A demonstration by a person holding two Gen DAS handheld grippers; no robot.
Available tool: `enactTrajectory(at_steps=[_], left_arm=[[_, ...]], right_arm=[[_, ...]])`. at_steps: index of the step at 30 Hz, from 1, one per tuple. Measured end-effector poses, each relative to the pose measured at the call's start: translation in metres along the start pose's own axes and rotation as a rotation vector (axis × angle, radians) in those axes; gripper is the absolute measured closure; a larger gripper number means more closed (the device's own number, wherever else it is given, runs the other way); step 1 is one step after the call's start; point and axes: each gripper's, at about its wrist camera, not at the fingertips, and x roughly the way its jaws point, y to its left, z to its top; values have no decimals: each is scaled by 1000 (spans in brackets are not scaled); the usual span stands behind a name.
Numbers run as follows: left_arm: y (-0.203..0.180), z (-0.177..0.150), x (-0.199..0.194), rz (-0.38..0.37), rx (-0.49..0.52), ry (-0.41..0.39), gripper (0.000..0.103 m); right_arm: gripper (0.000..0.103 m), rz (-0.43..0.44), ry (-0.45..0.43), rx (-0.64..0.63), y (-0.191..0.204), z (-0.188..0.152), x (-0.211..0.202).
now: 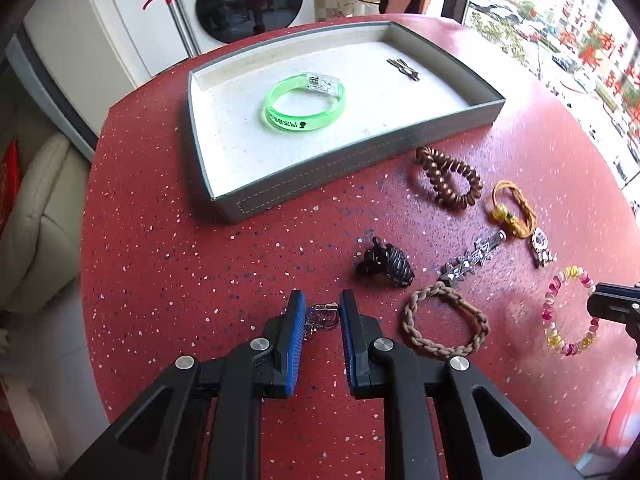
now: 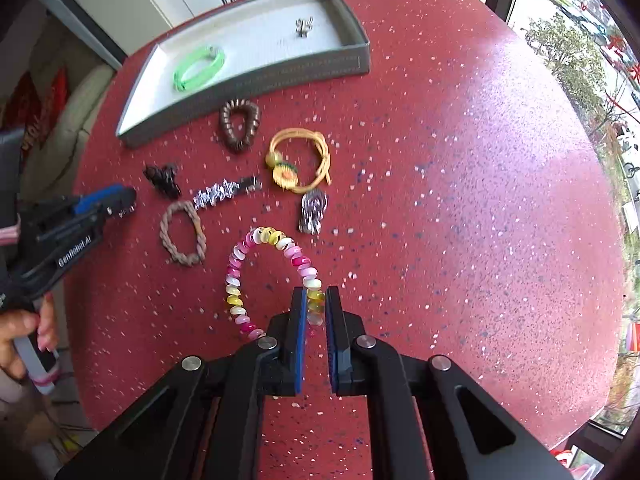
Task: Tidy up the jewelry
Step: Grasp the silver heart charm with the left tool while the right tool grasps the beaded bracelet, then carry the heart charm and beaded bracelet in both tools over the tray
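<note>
My left gripper [image 1: 321,297] is shut on a small silver ring-like trinket [image 1: 322,317], just above the red table; in the right wrist view it [image 2: 120,200] is at the left. My right gripper [image 2: 316,292] is shut on a pink and yellow bead bracelet [image 2: 272,236], whose loop hangs toward the table. A grey tray [image 1: 328,172] holds a green bangle [image 1: 304,106] and a small dark metal piece [image 1: 404,69]. Loose on the table lie a black claw clip [image 1: 386,262], a silver hair clip [image 1: 472,258] and a braided bracelet [image 1: 446,324].
Near the tray's front wall lie a brown bead bracelet [image 2: 239,124], a yellow cord bracelet [image 2: 300,160] and a silver pendant [image 2: 314,210]. The round red speckled table [image 2: 460,200] stands by a window on the right. A person's hand [image 2: 24,332] holds the left gripper's handle.
</note>
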Motion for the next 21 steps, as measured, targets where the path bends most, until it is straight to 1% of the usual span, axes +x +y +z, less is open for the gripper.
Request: enactTrajectory(at_steps=[8, 10, 21], left_arm=[[0, 4, -7, 2, -13, -9, 67], [1, 5, -9, 0, -22, -14, 67], [5, 13, -24, -4, -76, -42, 67]], right_arm=[[93, 48, -35, 24, -14, 20, -15], [93, 56, -40, 29, -7, 23, -7], [93, 129, -81, 53, -16, 50, -18]])
